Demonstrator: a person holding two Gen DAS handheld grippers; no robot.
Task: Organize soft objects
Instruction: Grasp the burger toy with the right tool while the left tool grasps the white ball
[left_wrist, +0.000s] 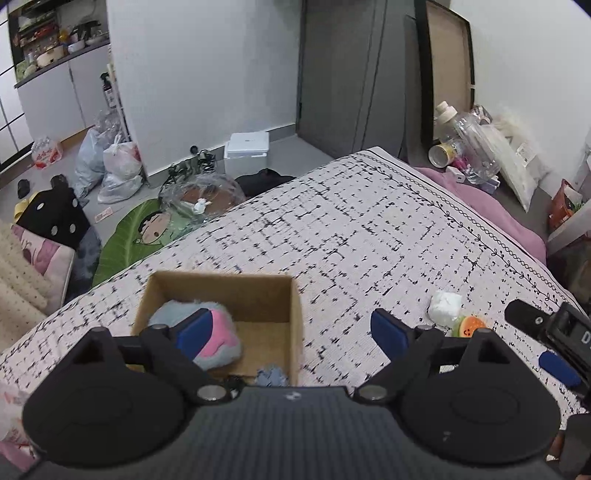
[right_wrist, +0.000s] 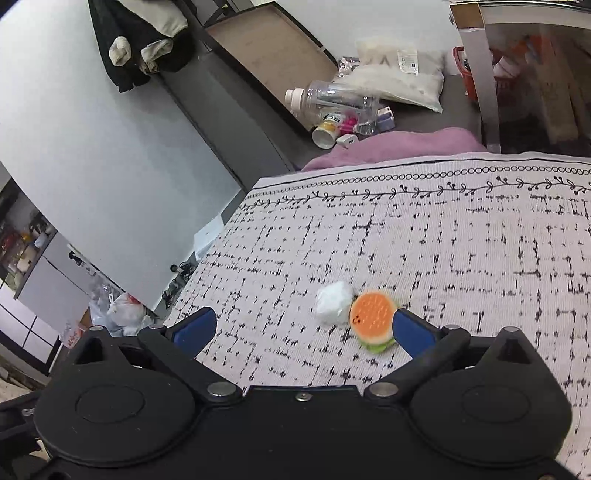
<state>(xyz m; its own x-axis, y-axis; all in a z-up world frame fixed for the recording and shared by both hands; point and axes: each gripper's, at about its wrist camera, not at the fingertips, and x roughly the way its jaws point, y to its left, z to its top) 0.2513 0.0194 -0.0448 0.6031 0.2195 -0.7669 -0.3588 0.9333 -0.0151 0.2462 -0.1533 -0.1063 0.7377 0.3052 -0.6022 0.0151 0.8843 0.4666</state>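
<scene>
We hold our left gripper (left_wrist: 291, 332) wide open and empty above the cardboard box (left_wrist: 258, 295) near the patterned bedspread's (left_wrist: 351, 221) left edge; a grey-and-pink plush toy (left_wrist: 221, 336) lies inside. Our right gripper (right_wrist: 303, 326), also spread wide and empty, hovers beside the burger toy (right_wrist: 372, 319), which touches the white soft lump (right_wrist: 332, 302) mid-bedspread.

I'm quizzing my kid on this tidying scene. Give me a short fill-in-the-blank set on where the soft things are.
1. The blue and pink plush toy lies inside the brown ____ box.
2. The orange burger-shaped soft toy rests beside a ____ soft lump.
3. Both the left gripper and right gripper have their jaws ____.

Missing words: cardboard; white; open
</scene>
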